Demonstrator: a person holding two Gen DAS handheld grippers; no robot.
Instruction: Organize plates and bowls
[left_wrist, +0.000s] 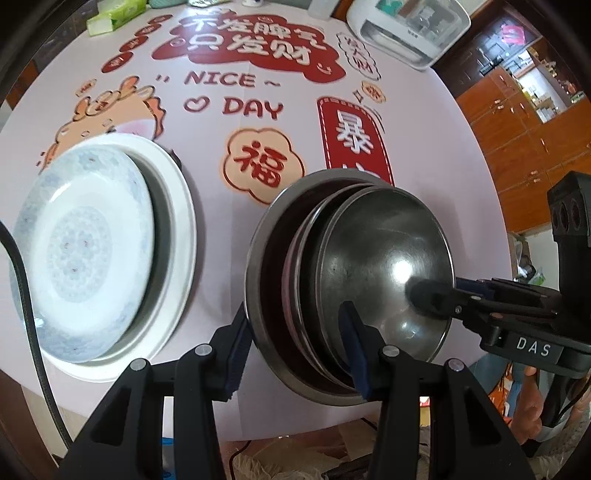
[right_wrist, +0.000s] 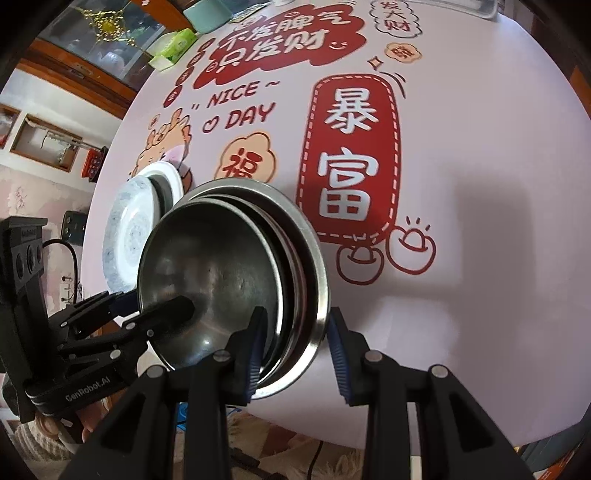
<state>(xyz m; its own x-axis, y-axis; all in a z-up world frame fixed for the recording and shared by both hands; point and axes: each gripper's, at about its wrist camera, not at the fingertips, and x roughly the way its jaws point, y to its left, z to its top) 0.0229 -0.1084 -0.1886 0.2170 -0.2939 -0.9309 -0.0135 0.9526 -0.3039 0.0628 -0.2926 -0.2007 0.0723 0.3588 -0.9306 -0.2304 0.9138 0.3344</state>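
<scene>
beside glossy round plates (left_wrist: 85, 254), nested steel bowls (left_wrist: 384, 266) gleam, dented.

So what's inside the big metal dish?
Two smaller metal dishes nest in the big dish; a dark reddish edge shows between them. Both tongs, left and right, straddle the stack's rim. The big dish's bottom is covered.

Your nested metal bowls (left_wrist: 384, 258) are dull silver-grey, darker inside, with a bright glint on the innermost. The patterned plate (left_wrist: 81, 251) is white with pale blue lacework and tiny red dots, resting on a plain white plate (left_wrist: 181, 221). Your tabletop (left_wrist: 207, 177) is pale lilac with red and orange cartoon prints and white lettering. Each claw (left_wrist: 295, 350) is black with blue pads (left_wrist: 236, 354). A green tissue box (left_wrist: 116, 16) sits far off.
</scene>
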